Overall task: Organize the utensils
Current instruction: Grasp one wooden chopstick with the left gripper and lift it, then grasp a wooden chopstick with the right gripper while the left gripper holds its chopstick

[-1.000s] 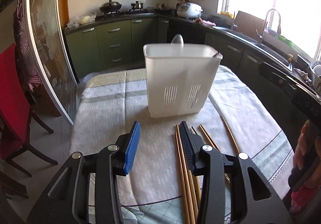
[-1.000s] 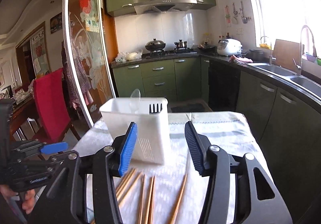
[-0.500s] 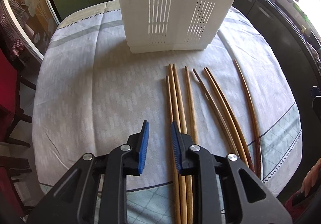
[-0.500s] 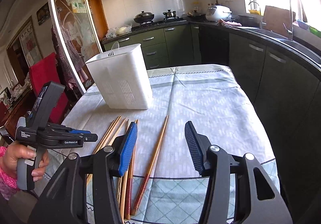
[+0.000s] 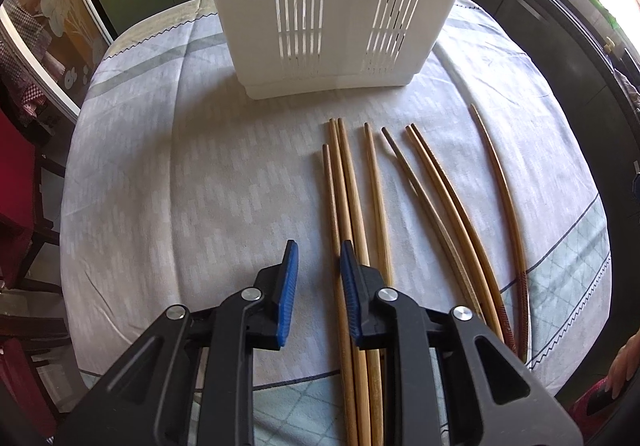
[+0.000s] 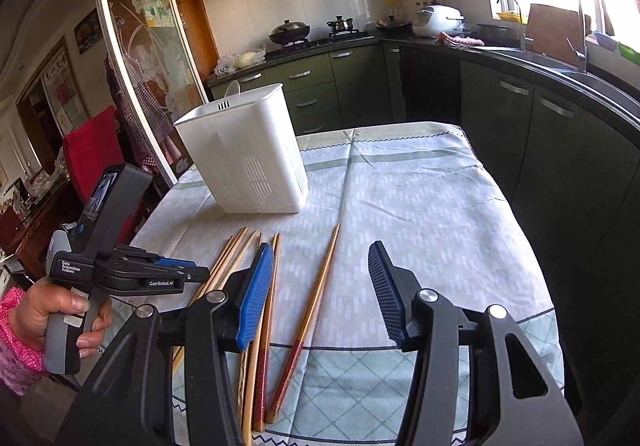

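A table under a pale patterned cloth fills both views, with green kitchen cabinets behind it. At the far side stands a tall white slotted utensil holder, upright, its rim cut off in the left wrist view. Near it, on the cloth, lie the wooden chopsticks, loose and fanned, tips toward the holder, none yet inside as far as can be seen.

The left gripper points steeply down at the leftmost chopsticks, its jaws narrow with nothing between them; the nearest stick runs just under the right-hand pad. The right gripper hangs lower-angled over the rightmost single chopstick, jaws about half wide and empty.

The step in hand looks like the first pick-up. Next, the left gripper likely needs to shift slightly right and pinch one stick cleanly away from its close neighbours.

The holder's inside is hidden, apart from a pale rounded shape at its far edge that is hard to identify.
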{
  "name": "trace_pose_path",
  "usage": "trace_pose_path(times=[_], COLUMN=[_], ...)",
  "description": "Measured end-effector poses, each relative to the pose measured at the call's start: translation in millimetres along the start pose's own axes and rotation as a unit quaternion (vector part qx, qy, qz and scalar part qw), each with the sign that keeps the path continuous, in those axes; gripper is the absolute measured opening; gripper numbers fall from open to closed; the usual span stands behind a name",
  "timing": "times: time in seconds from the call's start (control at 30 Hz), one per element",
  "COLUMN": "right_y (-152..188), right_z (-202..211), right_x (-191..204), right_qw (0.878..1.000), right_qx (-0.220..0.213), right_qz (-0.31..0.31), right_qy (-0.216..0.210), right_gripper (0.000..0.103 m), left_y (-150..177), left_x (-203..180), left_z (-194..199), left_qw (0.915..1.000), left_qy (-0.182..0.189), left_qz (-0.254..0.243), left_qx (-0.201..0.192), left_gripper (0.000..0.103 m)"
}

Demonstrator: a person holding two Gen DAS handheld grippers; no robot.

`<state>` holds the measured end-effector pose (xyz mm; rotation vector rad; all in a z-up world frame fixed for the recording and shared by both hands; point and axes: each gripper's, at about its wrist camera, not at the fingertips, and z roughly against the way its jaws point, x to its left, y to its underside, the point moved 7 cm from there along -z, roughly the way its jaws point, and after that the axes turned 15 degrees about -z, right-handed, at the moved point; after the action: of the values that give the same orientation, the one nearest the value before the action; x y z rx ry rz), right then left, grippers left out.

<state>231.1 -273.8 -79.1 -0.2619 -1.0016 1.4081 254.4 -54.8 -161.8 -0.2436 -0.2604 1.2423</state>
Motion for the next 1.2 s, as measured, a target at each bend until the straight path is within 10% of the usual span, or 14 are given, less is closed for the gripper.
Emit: trace_pose_path(times=[0.57,1.2], right_y=[5,5], right_z=[-4,-49], right_x=[-4,8], right_qw=[1.0,0.993], right_qx=[0.012,0.115], right_qz=[-0.007,0.024], right_qy=[0.002,0.009], right_gripper=[0.051,0.056], left_y=[-17,21], left_x=[-9,22], left_z=[-13,137], left_qw=[1.0,0.9825], left_qy=[0.002,-0.041], left_qz=[-0.001,0.016], left_qx=[0.003,-0.181], left_gripper=[0.006,0.005])
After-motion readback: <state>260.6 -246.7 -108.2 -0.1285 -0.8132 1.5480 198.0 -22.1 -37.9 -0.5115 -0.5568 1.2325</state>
